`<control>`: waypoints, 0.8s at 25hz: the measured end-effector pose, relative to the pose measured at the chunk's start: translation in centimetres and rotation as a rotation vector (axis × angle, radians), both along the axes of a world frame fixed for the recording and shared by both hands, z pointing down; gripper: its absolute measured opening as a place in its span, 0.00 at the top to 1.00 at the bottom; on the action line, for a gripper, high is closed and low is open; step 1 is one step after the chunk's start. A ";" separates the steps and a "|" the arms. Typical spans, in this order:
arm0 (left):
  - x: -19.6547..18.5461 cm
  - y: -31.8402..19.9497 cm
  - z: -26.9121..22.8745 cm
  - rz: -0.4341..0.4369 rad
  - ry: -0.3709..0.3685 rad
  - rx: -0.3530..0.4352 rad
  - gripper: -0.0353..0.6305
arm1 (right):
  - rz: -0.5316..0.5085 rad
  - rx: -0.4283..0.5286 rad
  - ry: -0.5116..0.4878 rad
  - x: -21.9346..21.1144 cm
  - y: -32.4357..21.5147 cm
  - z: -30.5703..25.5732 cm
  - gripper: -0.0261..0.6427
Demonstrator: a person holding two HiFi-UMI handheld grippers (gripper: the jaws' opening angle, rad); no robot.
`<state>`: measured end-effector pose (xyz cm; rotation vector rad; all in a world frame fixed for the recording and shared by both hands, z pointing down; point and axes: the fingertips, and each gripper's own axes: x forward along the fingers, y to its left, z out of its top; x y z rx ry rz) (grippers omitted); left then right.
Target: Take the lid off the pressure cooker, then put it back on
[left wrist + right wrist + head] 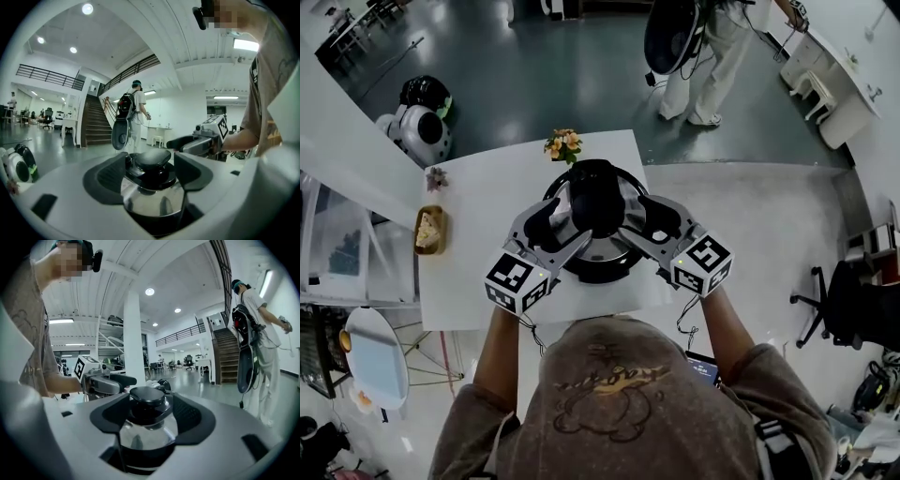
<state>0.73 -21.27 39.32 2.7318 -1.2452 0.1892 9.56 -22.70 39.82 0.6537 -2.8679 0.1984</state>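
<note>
The pressure cooker stands on the white table, its steel lid seated and topped by a black knob. My left gripper comes at the knob from the left and my right gripper from the right. In the left gripper view the knob sits between the open left gripper pads, with a gap on each side. The right gripper view shows the same: the knob lies between the open right gripper pads without touching them. Each gripper shows in the other's view.
A small flower pot stands at the table's far edge behind the cooker. A little ornament and a tray of food sit at the left edge. A person stands beyond the table; a round robot sits on the floor far left.
</note>
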 end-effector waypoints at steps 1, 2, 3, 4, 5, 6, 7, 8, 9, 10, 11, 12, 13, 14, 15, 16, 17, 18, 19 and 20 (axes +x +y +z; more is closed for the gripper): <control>0.2 -0.2 0.2 0.016 -0.015 -0.005 0.47 | -0.017 0.003 0.014 -0.2 -0.2 0.1 0.54; 0.5 -0.4 0.4 0.035 -0.032 -0.008 0.47 | -0.036 0.008 0.029 -0.5 -0.3 0.2 0.54; 0.7 -0.6 0.6 0.055 -0.052 -0.011 0.47 | -0.056 0.014 0.045 -0.8 -0.4 0.3 0.54; 1.0 -0.8 0.8 0.077 -0.074 -0.014 0.47 | -0.079 0.020 0.060 -1.2 -0.5 0.3 0.54; 1.2 -0.9 1.0 0.097 -0.096 -0.016 0.47 | -0.101 0.028 0.078 -1.6 -0.5 0.4 0.54; 1.4 -1.0 1.1 0.116 -0.116 -0.019 0.47 | -0.124 0.037 0.097 -1.9 -0.5 0.5 0.54; 1.5 -1.2 1.2 0.133 -0.132 -0.022 0.47 | -0.144 0.044 0.115 -2.3 -0.6 0.6 0.54; 1.6 -1.3 1.4 0.148 -0.145 -0.025 0.47 | -0.163 0.048 0.130 -2.5 -0.7 0.7 0.54; 1.8 -1.5 1.5 0.164 -0.157 -0.030 0.47 | -0.180 0.049 0.140 -2.7 -0.7 0.8 0.54; 1.9 -1.6 1.6 0.179 -0.167 -0.034 0.47 | -0.197 0.049 0.147 -2.9 -0.8 0.9 0.54; 2.0 -1.7 1.7 0.193 -0.175 -0.038 0.47 | -0.216 0.049 0.154 -3.2 -0.8 1.0 0.54; 2.1 -1.8 1.8 0.207 -0.181 -0.042 0.47 | -0.234 0.048 0.159 -3.5 -0.9 1.1 0.54; 2.2 -2.0 1.8 0.220 -0.186 -0.046 0.47 | -0.251 0.047 0.162 -3.7 -1.0 1.1 0.54; 2.3 -2.1 1.9 0.232 -0.190 -0.048 0.48 | -0.266 0.045 0.166 -3.9 -1.1 1.2 0.54; 2.4 -2.2 1.9 0.244 -0.194 -0.049 0.49 | -0.279 0.044 0.170 -4.1 -1.3 1.2 0.54; 2.5 -2.2 1.9 0.254 -0.197 -0.051 0.50 | -0.291 0.043 0.175 -4.2 -1.4 1.3 0.54; 2.5 -2.2 2.0 0.265 -0.197 -0.055 0.52 | -0.304 0.040 0.179 -4.4 -1.4 1.4 0.55; 2.6 -2.2 2.1 0.274 -0.194 -0.059 0.52 | -0.317 0.035 0.182 -4.5 -1.4 1.5 0.55; 2.6 -2.1 2.1 0.283 -0.189 -0.063 0.52 | -0.329 0.028 0.181 -4.5 -1.3 1.5 0.55; 2.6 -2.1 2.2 0.290 -0.186 -0.065 0.53 | -0.340 0.021 0.178 -4.6 -1.2 1.5 0.55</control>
